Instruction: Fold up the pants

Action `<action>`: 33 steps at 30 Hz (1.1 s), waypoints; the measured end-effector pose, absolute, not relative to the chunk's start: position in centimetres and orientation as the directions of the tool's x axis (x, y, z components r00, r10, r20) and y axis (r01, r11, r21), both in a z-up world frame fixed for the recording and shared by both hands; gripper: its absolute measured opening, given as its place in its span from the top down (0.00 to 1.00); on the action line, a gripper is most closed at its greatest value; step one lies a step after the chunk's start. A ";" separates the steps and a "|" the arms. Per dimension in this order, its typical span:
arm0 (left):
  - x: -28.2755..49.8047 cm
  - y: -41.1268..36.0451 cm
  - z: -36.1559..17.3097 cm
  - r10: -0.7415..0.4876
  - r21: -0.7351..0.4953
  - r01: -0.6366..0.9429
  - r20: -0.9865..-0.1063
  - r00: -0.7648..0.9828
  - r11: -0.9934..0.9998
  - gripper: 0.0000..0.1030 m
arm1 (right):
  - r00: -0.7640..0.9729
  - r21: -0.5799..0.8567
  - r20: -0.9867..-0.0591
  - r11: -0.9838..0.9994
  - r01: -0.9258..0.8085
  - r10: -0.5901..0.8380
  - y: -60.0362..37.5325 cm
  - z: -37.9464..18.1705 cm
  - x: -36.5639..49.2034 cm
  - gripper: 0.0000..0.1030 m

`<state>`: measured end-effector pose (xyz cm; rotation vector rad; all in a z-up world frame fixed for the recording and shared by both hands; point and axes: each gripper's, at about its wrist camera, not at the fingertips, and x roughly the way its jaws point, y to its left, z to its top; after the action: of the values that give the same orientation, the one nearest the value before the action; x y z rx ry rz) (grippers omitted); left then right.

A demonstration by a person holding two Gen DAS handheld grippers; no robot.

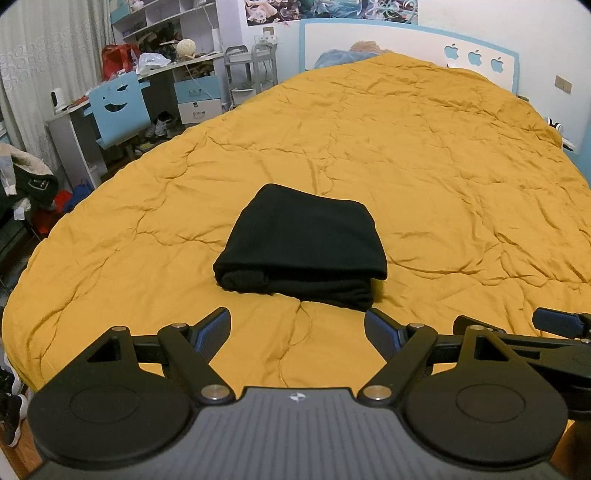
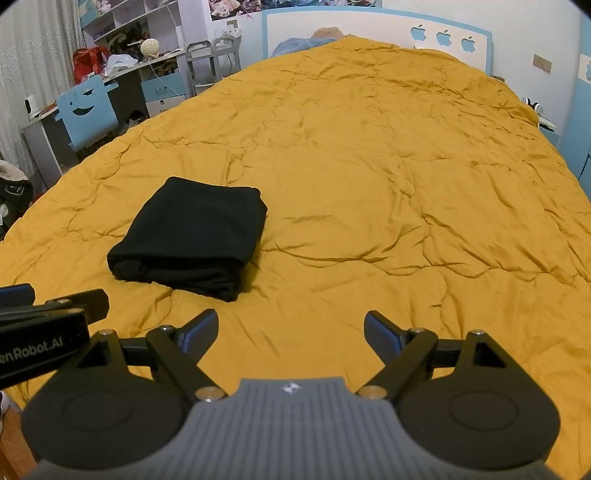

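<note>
In the left wrist view, the black pants [image 1: 301, 245] lie folded into a compact, thick rectangle on the yellow quilt [image 1: 424, 166] that covers the bed. The bundle sits just ahead of the left gripper [image 1: 297, 328], apart from its tips, with stacked layers showing along the near edge. The left gripper's jaws are spread wide and hold nothing; the blue pads [image 1: 212, 330] face each other over bare quilt. At the right edge, part of the right gripper [image 1: 554, 325] reaches in, level with the left one. Beyond the bed stand a white and blue headboard [image 1: 406, 40] with apple cut-outs, a blue chair [image 1: 118, 110] and a cluttered desk [image 1: 166, 70] on the left.

In the right wrist view, the pants [image 2: 192, 236] lie ahead and to the left of the right gripper [image 2: 290, 330], again clear of its tips, resting flat on the quilt [image 2: 388, 166]. The right gripper's jaws are likewise spread wide, with nothing between them but wrinkled quilt. The left gripper [image 2: 44, 314] shows at the left edge, near the bundle's near corner but not touching it. The headboard [image 2: 369, 29], chair [image 2: 86, 110] and desk [image 2: 147, 66] appear in the background.
</note>
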<state>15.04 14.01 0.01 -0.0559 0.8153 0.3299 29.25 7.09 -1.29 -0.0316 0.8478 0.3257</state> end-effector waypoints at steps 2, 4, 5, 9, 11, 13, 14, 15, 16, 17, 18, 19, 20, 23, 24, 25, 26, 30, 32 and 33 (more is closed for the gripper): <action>15.1 14.1 -0.1 0.265 0.073 -0.310 -0.724 0.637 0.948 0.07 | 0.615 0.100 -0.741 0.950 -0.296 0.269 7.1 -1.3 29.2 0.20; 15.2 14.1 -0.2 0.262 0.071 -0.310 -0.726 0.636 0.948 0.07 | 0.613 0.099 -0.743 0.950 -0.296 0.269 7.1 -1.4 29.3 0.20; 15.2 14.1 -0.2 0.262 0.070 -0.310 -0.727 0.635 0.948 0.07 | 0.612 0.100 -0.744 0.950 -0.296 0.268 7.1 -1.4 29.3 0.20; 15.2 14.3 -0.2 0.261 0.070 -0.309 -0.727 0.635 0.948 0.07 | 0.610 0.097 -0.746 0.951 -0.294 0.265 7.2 -1.4 29.2 0.20; 15.2 14.2 -0.2 0.261 0.069 -0.310 -0.728 0.635 0.948 0.07 | 0.609 0.096 -0.748 0.951 -0.294 0.263 7.2 -1.4 29.1 0.20; 15.1 14.2 -0.2 0.261 0.070 -0.310 -0.728 0.634 0.948 0.07 | 0.608 0.095 -0.750 0.951 -0.293 0.262 7.2 -1.5 29.2 0.20; 15.1 14.2 -0.2 0.261 0.070 -0.310 -0.729 0.633 0.948 0.07 | 0.607 0.095 -0.751 0.951 -0.293 0.262 7.2 -1.5 29.2 0.20; 15.1 14.3 -0.3 0.260 0.070 -0.310 -0.730 0.632 0.948 0.07 | 0.606 0.095 -0.751 0.951 -0.293 0.262 7.2 -1.5 29.2 0.20; 15.1 14.3 -0.4 0.260 0.068 -0.312 -0.731 0.631 0.948 0.07 | 0.604 0.095 -0.753 0.951 -0.293 0.262 7.2 -1.6 29.2 0.20; 15.0 14.4 -0.4 0.260 0.067 -0.313 -0.732 0.630 0.947 0.07 | 0.603 0.093 -0.754 0.951 -0.294 0.260 7.2 -1.7 29.2 0.20; 14.9 14.4 -0.5 0.259 0.066 -0.313 -0.733 0.628 0.947 0.07 | 0.601 0.091 -0.756 0.952 -0.293 0.258 7.3 -1.7 29.2 0.20; 14.9 14.4 -0.6 0.259 0.066 -0.314 -0.735 0.627 0.947 0.07 | 0.600 0.089 -0.758 0.952 -0.293 0.256 7.3 -1.8 29.3 0.20; 14.8 14.4 -0.6 0.259 0.067 -0.314 -0.736 0.625 0.947 0.07 | 0.599 0.088 -0.759 0.952 -0.294 0.255 7.4 -1.8 29.3 0.20; 14.9 14.6 -0.7 0.256 0.063 -0.315 -0.740 0.622 0.947 0.07 | 0.598 0.086 -0.760 0.952 -0.294 0.254 7.4 -1.9 29.3 0.20; 14.9 14.7 -0.7 0.256 0.062 -0.315 -0.740 0.622 0.947 0.07 | 0.598 0.087 -0.760 0.952 -0.295 0.254 7.4 -1.9 29.3 0.20; 15.0 14.7 -0.6 0.256 0.062 -0.315 -0.740 0.622 0.947 0.07 | 0.598 0.087 -0.760 0.952 -0.294 0.255 7.4 -1.9 29.3 0.20; 14.9 14.7 -0.6 0.255 0.061 -0.315 -0.741 0.622 0.947 0.07 | 0.597 0.088 -0.760 0.952 -0.295 0.255 7.4 -1.9 29.3 0.20; 15.0 14.7 -0.6 0.253 0.060 -0.314 -0.741 0.622 0.948 0.07 | 0.596 0.088 -0.762 0.951 -0.295 0.256 7.4 -2.0 29.4 0.20; 15.0 14.7 -0.6 0.254 0.062 -0.314 -0.741 0.621 0.947 0.07 | 0.595 0.088 -0.762 0.951 -0.295 0.255 7.5 -2.0 29.4 0.20; 14.9 14.7 -0.6 0.254 0.062 -0.314 -0.741 0.622 0.947 0.07 | 0.595 0.087 -0.763 0.951 -0.295 0.255 7.5 -2.0 29.4 0.20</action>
<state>14.95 14.74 -0.62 -0.0763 0.8387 0.3271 29.39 7.46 -2.03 -0.0500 0.8778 0.3195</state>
